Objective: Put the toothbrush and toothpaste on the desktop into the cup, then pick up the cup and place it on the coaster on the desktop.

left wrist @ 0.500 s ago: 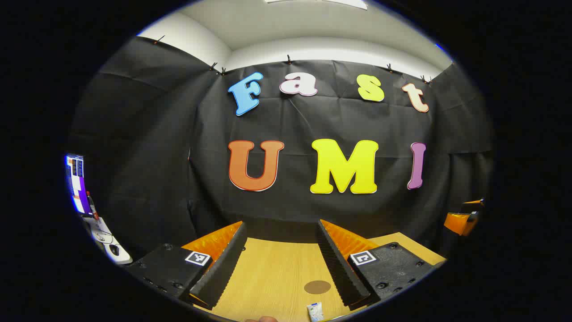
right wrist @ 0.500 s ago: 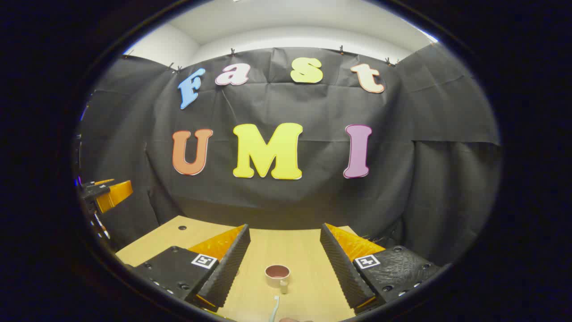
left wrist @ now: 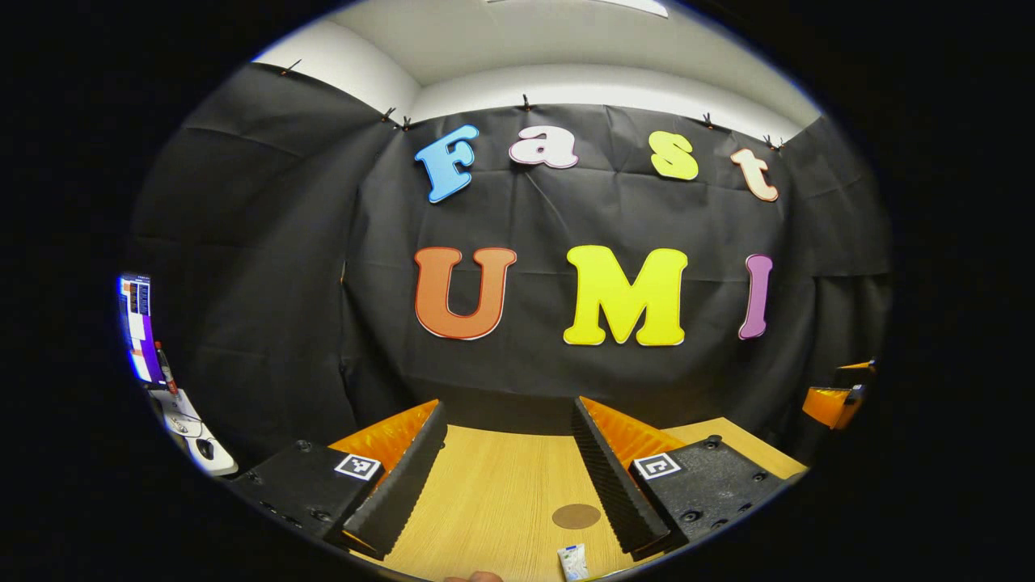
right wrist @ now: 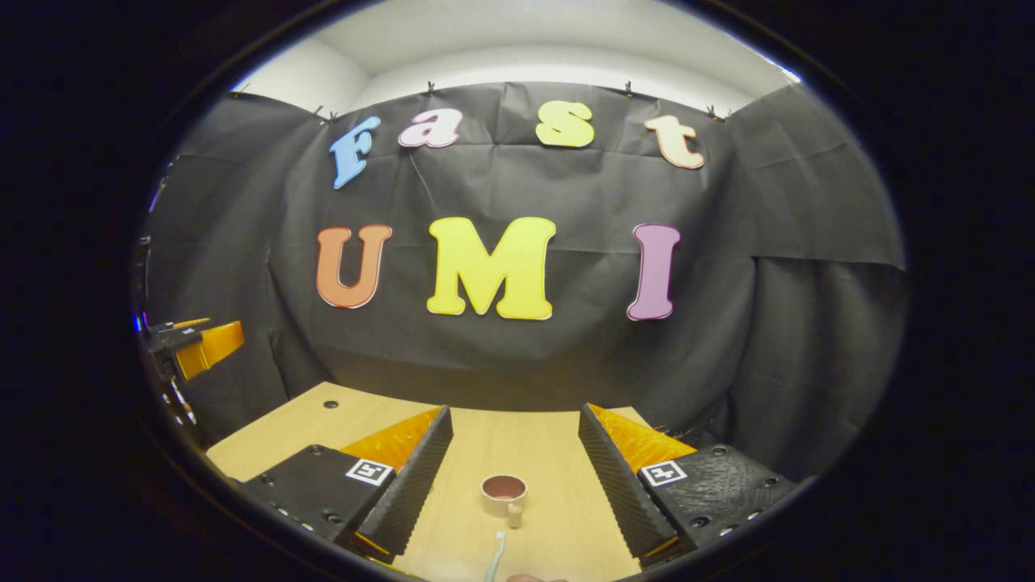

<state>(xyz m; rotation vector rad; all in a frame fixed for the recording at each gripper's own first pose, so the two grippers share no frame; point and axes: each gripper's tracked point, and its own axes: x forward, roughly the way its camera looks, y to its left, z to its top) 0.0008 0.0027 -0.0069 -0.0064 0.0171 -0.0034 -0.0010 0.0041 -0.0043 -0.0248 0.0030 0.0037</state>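
Observation:
In the left gripper view my left gripper hangs open above the wooden desktop, nothing between its fingers. A round brown coaster lies flat just inside its right finger. The end of a white and blue toothpaste tube shows at the bottom edge. In the right gripper view my right gripper is open too. A small pinkish cup with a handle stands upright on the desktop between its fingers, farther off. The tip of a pale toothbrush lies just below the cup, near the bottom edge.
The other gripper shows far off at the right of the left gripper view and at the left of the right gripper view. A screen and a side table stand at the left. The desktop has a small hole.
Both cameras have shifted slightly; the scene sits a little differently in each view. Nothing was taken hold of or let go.

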